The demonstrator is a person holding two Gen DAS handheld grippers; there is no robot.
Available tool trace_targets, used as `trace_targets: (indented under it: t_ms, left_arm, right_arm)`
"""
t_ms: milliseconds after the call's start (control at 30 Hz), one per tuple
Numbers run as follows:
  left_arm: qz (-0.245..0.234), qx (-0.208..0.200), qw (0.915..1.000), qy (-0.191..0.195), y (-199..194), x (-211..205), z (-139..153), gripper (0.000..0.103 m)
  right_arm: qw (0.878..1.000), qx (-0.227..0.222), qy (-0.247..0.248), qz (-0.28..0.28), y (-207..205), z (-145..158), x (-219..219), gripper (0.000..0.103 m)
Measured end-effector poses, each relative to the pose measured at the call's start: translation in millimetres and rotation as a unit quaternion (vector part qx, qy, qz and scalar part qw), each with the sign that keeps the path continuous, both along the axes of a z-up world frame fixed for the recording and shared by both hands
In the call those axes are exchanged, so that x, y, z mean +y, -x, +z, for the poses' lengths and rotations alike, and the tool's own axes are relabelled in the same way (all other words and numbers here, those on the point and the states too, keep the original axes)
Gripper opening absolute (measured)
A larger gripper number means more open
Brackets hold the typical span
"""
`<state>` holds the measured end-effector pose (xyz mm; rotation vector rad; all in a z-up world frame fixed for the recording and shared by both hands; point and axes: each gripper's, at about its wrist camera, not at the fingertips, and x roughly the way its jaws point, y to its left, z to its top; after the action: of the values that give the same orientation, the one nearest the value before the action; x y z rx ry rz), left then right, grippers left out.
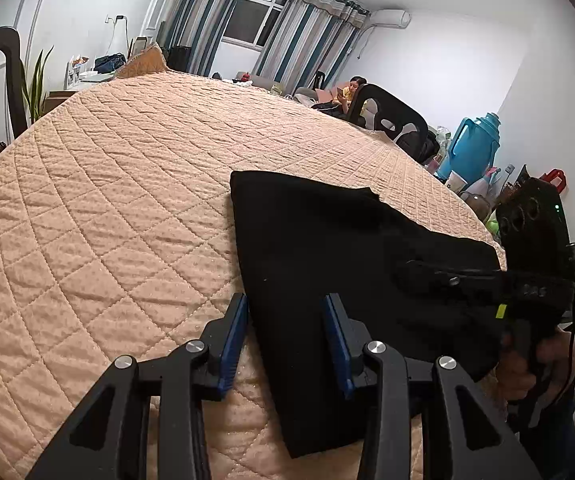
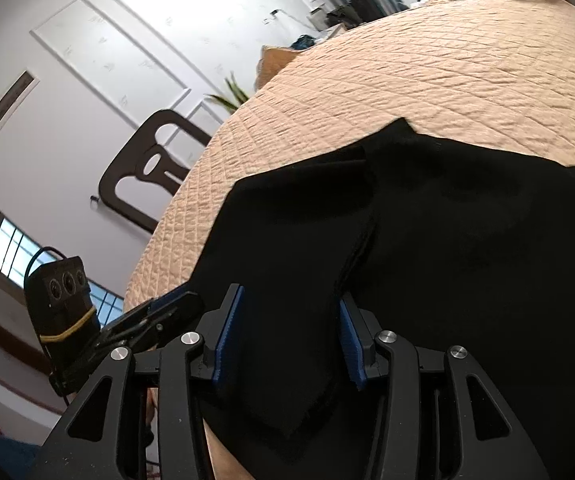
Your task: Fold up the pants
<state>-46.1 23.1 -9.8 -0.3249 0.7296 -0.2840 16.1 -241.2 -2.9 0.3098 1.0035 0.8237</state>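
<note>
Left gripper (image 1: 285, 340): jaws standing apart, straddling near edge of black pants (image 1: 327, 248), gripping nothing. Right gripper (image 2: 289, 340): jaws apart around bunched fold. Pants lying on quilted surface (image 1: 107, 184), near edge. Risk: single-layer pinch, fold slipping askew.

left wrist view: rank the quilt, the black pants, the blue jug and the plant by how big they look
1. quilt, fills most of the view
2. black pants
3. blue jug
4. plant, though it looks close to the jug in size

The pants lie nearest the camera, so their rank is partly nearness.
</note>
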Motion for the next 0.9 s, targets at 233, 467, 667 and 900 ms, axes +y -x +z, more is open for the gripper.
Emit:
trace_targets:
  t_ms: [233, 467, 667, 900]
  left_arm:
    - [-0.005, -0.004, 1.0, -0.002, 2.5, -1.9, 6.0, 0.042]
    - [-0.027, -0.006, 0.9996, -0.007, 4.2, -13.3, 7.5, 0.042]
    - [-0.031, -0.015, 0.9994, -0.01, 6.4, -17.4, 14.4, 0.042]
    - [-0.032, -0.027, 0.999, -0.014, -8.5, -17.4, 28.3, 0.042]
  right_arm:
    - [0.998, -0.021, -0.034, -0.038, 10.5, 8.8, -29.0, 0.003]
    - [0.994, -0.01, -0.032, -0.103, 16.2, -6.0, -66.1, 0.003]
    - [0.993, -0.015, -0.04, -0.114, 23.3, -3.1, -73.3, 0.003]
    - [0.992, -0.012, -0.027, -0.119, 21.9, -4.7, -74.9, 0.003]
